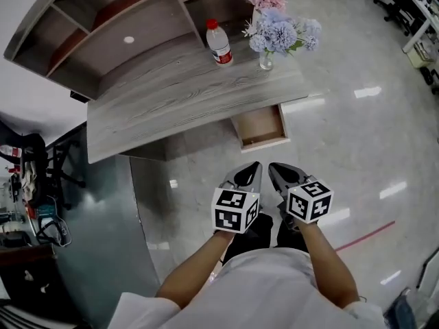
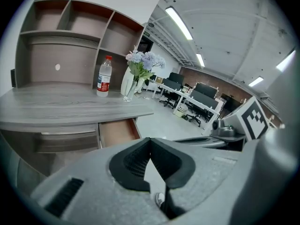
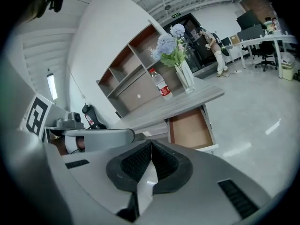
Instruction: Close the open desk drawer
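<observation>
Nearest me, the left gripper (image 1: pixel 255 168) and right gripper (image 1: pixel 274 170) hover side by side, jaws pressed together and empty, which I judge suits pushing. At their twelve o'clock, well apart, the pale wooden drawer (image 1: pixel 260 126) juts open under the grey wood-grain surface (image 1: pixel 171 94).

Worktop (image 1: pixel 185 94): grey wood-grain finish, matt, grain running lengthwise. Shelf unit (image 1: pixel 110 29): same grey grain, with smooth reddish-brown edges. Drawer (image 1: pixel 260 125): smooth light-brown wood-look interior, pale rim. Floor (image 1: pixel 357 136): pale, highly glossy, mirroring the ceiling lights. Bottle (image 1: pixel 219 45): clear plastic, red cap, printed label. Vase (image 1: pixel 266 62): clear glass. Left tongs (image 1: pixel 256 166) and right tongs (image 1: pixel 274 167): matt grey plastic shells; pads (image 2: pixel 133 163) black, ribbed, rubber-like.
</observation>
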`<act>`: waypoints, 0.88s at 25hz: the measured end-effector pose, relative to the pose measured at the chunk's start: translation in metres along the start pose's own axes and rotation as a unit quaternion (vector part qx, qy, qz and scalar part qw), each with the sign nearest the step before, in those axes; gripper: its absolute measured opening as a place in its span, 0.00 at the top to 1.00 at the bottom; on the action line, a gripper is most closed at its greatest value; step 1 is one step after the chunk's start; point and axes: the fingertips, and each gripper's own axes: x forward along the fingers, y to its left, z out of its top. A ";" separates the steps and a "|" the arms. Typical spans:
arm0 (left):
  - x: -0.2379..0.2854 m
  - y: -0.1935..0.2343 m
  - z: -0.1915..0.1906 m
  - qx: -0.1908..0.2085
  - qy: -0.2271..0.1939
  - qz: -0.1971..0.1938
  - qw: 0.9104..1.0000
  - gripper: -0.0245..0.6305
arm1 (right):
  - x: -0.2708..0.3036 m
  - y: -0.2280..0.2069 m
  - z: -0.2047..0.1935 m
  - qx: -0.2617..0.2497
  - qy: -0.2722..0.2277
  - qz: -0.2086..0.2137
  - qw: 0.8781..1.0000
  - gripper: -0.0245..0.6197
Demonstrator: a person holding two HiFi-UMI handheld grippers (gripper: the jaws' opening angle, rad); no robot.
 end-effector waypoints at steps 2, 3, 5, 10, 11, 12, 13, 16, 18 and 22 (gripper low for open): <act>0.006 0.004 -0.007 0.004 0.007 -0.001 1.000 0.96 | 0.005 -0.007 -0.006 0.019 -0.011 -0.003 1.000 0.96; 0.009 0.007 -0.010 0.004 0.011 0.000 1.000 0.96 | 0.008 -0.012 -0.009 0.030 -0.016 -0.003 0.999 0.96; 0.018 0.012 -0.016 0.005 0.019 0.003 1.000 0.96 | 0.015 -0.023 -0.012 0.055 -0.025 -0.002 0.998 0.96; 0.039 0.021 -0.030 0.008 0.031 0.019 0.999 0.96 | 0.033 -0.053 -0.026 0.113 -0.036 0.002 0.993 0.96; 0.043 0.022 -0.032 0.009 0.032 0.022 0.999 0.96 | 0.037 -0.058 -0.029 0.123 -0.037 0.004 0.992 0.96; 0.047 0.024 -0.034 0.009 0.033 0.026 0.999 0.96 | 0.041 -0.064 -0.033 0.133 -0.038 0.006 0.990 0.96; 0.051 0.026 -0.036 0.008 0.035 0.030 0.999 0.96 | 0.045 -0.069 -0.036 0.143 -0.038 0.007 0.989 0.96; 0.059 0.031 -0.044 0.009 0.048 0.038 0.998 0.96 | 0.058 -0.084 -0.046 0.168 -0.040 0.006 0.985 0.96; 0.063 0.034 -0.047 0.007 0.053 0.043 0.998 0.96 | 0.067 -0.094 -0.052 0.185 -0.043 0.006 0.982 0.96; 0.073 0.040 -0.055 -0.006 0.060 0.049 0.997 0.96 | 0.082 -0.107 -0.063 0.218 -0.055 0.010 0.974 0.96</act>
